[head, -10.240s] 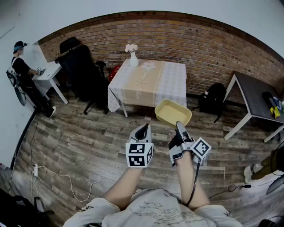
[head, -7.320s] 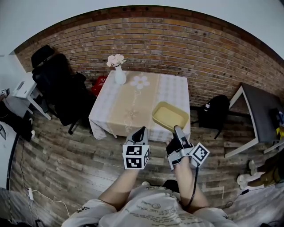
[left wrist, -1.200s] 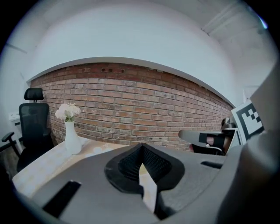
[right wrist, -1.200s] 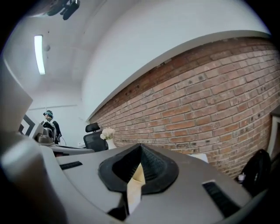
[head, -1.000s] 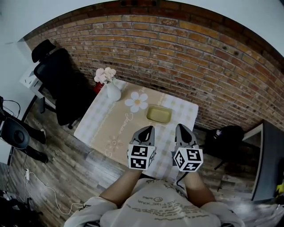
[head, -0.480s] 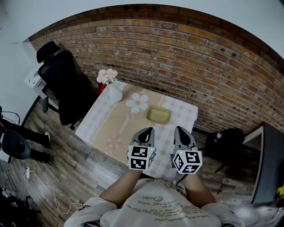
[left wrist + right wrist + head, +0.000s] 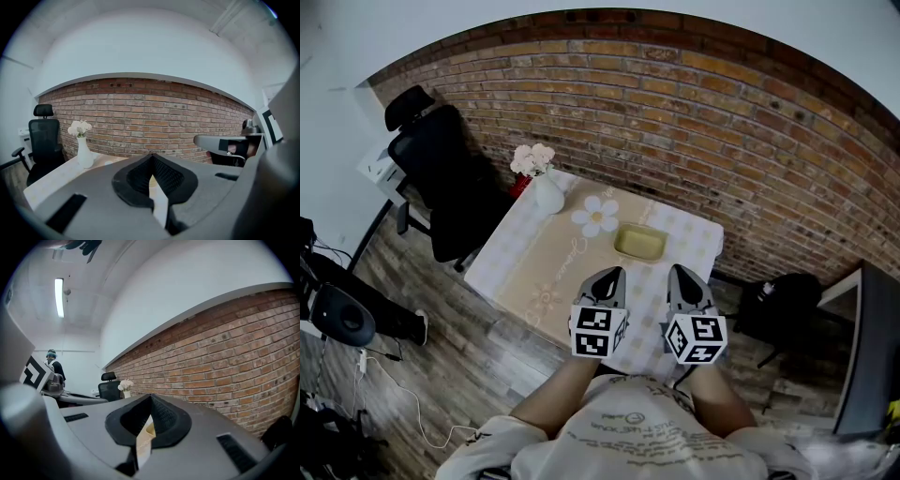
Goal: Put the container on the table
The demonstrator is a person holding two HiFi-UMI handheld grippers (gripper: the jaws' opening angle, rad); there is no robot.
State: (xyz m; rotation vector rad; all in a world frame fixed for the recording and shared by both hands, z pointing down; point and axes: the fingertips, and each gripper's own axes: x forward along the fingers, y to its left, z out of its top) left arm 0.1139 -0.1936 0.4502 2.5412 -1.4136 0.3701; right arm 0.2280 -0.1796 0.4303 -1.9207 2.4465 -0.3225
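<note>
The yellow rectangular container (image 7: 639, 244) rests on the table (image 7: 534, 272), on the checked cloth near its far right part, to the right of a printed daisy. Nothing is in it that I can see. My left gripper (image 7: 613, 273) and right gripper (image 7: 679, 271) hover side by side over the table's near edge, a short way in front of the container and apart from it. Both are shut with nothing between the jaws. In the left gripper view the left gripper (image 7: 151, 154) points at the brick wall. The right gripper (image 7: 150, 397) likewise faces the wall.
A white vase of flowers (image 7: 546, 192) stands at the table's far left corner. A black office chair (image 7: 441, 178) sits left of the table and a black backpack (image 7: 783, 300) lies on the floor to its right. A dark table (image 7: 872, 347) is at the right edge.
Seconds ago my right gripper carried the container towards the table; now it lies on the cloth and the gripper is off it. Over the last second both grippers stayed put.
</note>
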